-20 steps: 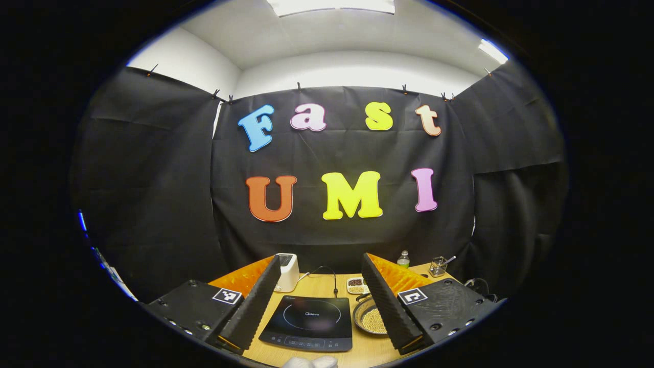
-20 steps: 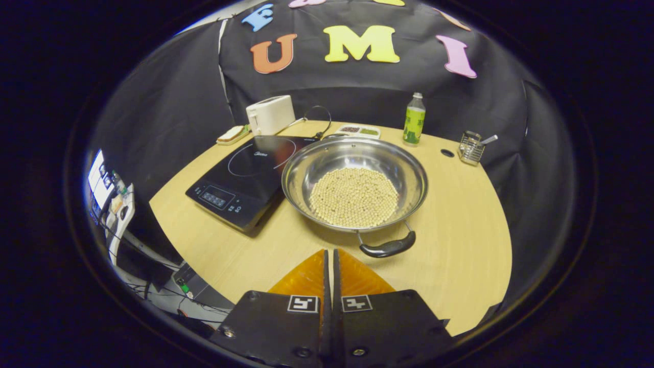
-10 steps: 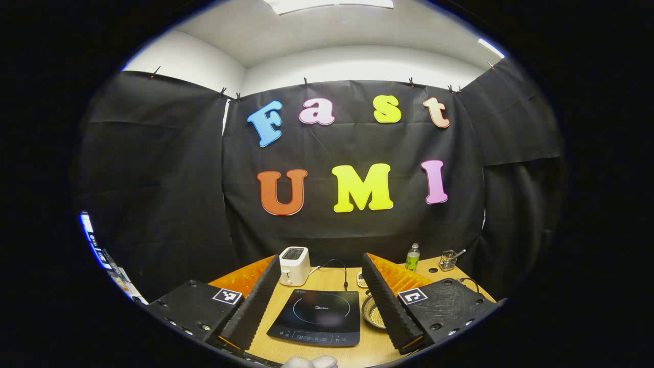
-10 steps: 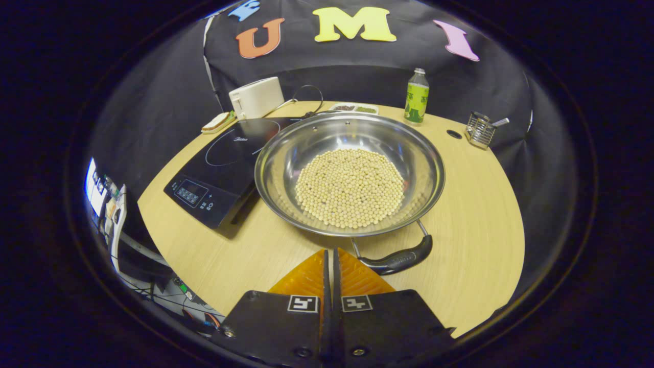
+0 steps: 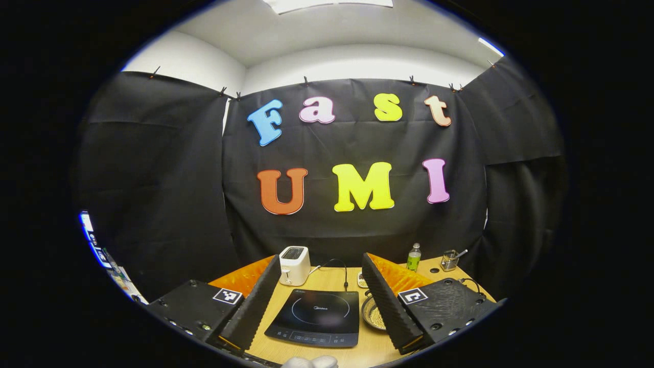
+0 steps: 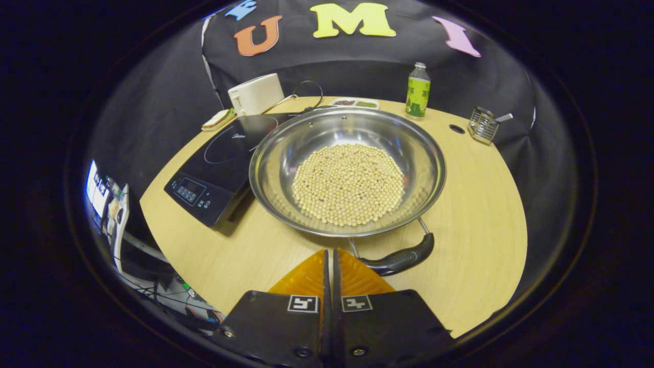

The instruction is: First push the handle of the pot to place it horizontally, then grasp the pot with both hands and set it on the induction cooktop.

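My right claw (image 6: 329,255), closed and empty, hovers just short of the pot (image 6: 347,171) handle (image 6: 401,258); left claw (image 5: 317,286) gapes wide. Next: nudge that handle sideways.

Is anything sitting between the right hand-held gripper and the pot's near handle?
Nothing visible. Only bare wooden table lies between the right hand-held gripper, fingers together, and the black handle of the steel pot of pale beans, just ahead and slightly to its right.
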Demonstrator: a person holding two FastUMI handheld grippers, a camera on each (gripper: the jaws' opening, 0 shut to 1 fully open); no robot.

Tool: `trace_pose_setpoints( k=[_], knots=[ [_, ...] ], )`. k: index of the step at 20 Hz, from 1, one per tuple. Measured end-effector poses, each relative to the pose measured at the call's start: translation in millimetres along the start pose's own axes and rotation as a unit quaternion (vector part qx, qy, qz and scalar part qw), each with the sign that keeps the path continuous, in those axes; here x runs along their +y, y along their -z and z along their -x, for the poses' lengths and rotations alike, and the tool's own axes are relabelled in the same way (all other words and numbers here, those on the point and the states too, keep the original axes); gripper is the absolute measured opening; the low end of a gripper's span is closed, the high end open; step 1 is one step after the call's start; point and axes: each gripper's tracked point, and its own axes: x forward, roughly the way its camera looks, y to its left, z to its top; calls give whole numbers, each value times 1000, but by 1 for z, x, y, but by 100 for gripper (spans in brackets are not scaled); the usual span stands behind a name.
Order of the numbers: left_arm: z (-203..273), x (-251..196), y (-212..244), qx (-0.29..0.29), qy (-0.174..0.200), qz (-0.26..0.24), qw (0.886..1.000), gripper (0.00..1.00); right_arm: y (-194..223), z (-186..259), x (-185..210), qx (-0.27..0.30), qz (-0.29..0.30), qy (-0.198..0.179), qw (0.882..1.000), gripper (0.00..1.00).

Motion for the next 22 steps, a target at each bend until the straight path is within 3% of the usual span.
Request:
trace_pose_setpoints(
  k=[2,6,13,22],
  knots=[
    [-2,-3,0,0,-1,1,1000,95,0,0,-6,2,1,0,1000,0],
    [-5,-6,1,1,-7,-1,1000,95,-1,1,-16,3,10,3,1000,4],
    [-9,-18,3,5,-19,-1,1000,95,-3,2,-37,8,19,-1,1000,1],
    [-14,-36,6,14,-54,5,998,95,-13,0,-71,18,53,-14,998,4]
  ],
)
